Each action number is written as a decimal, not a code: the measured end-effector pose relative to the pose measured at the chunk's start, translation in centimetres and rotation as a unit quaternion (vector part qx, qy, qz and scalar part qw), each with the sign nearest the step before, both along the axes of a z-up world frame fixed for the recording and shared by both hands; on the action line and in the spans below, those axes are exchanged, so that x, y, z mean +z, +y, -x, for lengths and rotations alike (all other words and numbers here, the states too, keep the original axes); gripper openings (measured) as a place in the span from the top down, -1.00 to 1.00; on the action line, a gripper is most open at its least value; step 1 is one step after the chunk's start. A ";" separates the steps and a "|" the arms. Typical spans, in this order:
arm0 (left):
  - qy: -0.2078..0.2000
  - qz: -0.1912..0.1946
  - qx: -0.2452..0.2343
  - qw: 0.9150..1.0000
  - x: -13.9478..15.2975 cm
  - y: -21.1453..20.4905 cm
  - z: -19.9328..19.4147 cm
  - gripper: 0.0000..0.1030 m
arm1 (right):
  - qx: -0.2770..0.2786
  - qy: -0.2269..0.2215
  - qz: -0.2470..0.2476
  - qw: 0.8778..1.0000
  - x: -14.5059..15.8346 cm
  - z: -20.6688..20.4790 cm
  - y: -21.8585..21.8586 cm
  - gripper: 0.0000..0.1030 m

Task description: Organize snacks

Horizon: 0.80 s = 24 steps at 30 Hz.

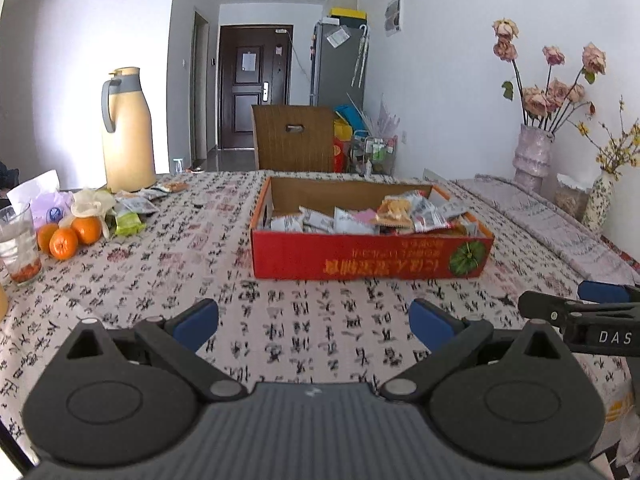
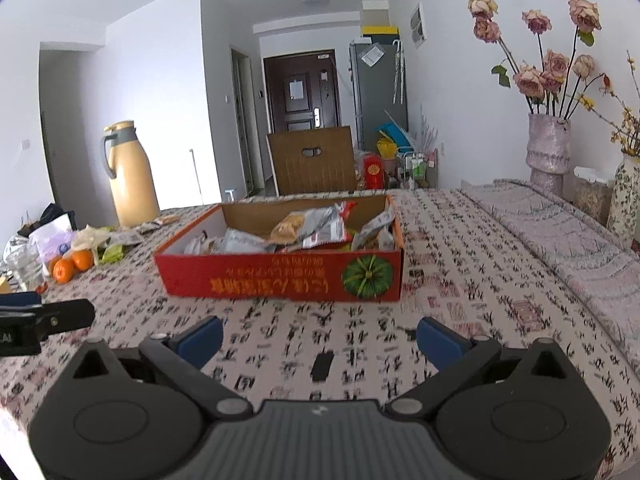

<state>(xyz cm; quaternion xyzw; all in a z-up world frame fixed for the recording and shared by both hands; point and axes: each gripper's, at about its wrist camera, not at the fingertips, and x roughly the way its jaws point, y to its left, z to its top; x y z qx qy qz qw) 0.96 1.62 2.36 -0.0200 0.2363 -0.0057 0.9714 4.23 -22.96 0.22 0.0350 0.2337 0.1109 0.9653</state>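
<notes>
A shallow red cardboard box [image 1: 368, 256] [image 2: 280, 276] with a pumpkin print sits mid-table, filled with several snack packets [image 1: 396, 212] [image 2: 304, 226]. More loose snack packets [image 1: 134, 208] [image 2: 116, 246] lie at the far left near the oranges. My left gripper [image 1: 314, 322] hovers open over the tablecloth in front of the box, nothing between its blue pads. My right gripper [image 2: 320, 340] is also open and empty, just short of the box. Each gripper's tip shows at the edge of the other's view.
A yellow thermos jug [image 1: 128, 132] [image 2: 130, 176] stands at the back left. Oranges [image 1: 70, 236] [image 2: 72, 266], a glass [image 1: 18, 244] and tissues crowd the left edge. Vases with dried flowers [image 1: 534, 152] [image 2: 548, 148] stand at the right. A wooden chair [image 1: 294, 138] is behind the table.
</notes>
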 end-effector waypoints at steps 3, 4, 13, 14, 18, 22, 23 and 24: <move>0.010 -0.001 -0.001 1.000 -0.6 -0.1 0.2 -1.00 | 0.002 0.010 0.002 1.000 -0.7 0.3 0.1 -1.00; 0.013 -0.001 -0.001 1.000 -0.8 -0.2 0.2 -1.00 | 0.003 0.014 0.003 1.000 -0.9 0.4 0.1 -1.00; 0.027 -0.002 -0.010 1.000 -1.9 -0.4 0.5 -1.00 | -0.002 0.031 0.003 1.000 -1.9 0.6 -0.2 -1.00; 0.029 -0.002 -0.010 1.000 -2.0 -0.4 0.5 -1.00 | -0.003 0.032 0.003 0.999 -2.0 0.6 -0.3 -1.00; 0.034 -0.001 -0.010 0.999 -2.3 -0.4 0.5 -1.00 | -0.009 0.035 0.002 0.999 -2.2 0.4 -0.7 -1.00; 0.037 -0.001 -0.010 0.999 -2.4 -0.4 0.4 -1.00 | -0.011 0.039 0.001 0.999 -2.4 0.3 -0.7 -1.00; 0.038 -0.001 -0.010 0.999 -2.4 -0.4 0.4 -1.00 | -0.011 0.039 0.001 0.999 -2.5 0.3 -0.7 -1.00; 0.038 -0.001 -0.011 0.999 -2.5 -0.4 0.3 -1.00 | -0.010 0.040 0.001 0.999 -2.5 0.3 -0.7 -1.00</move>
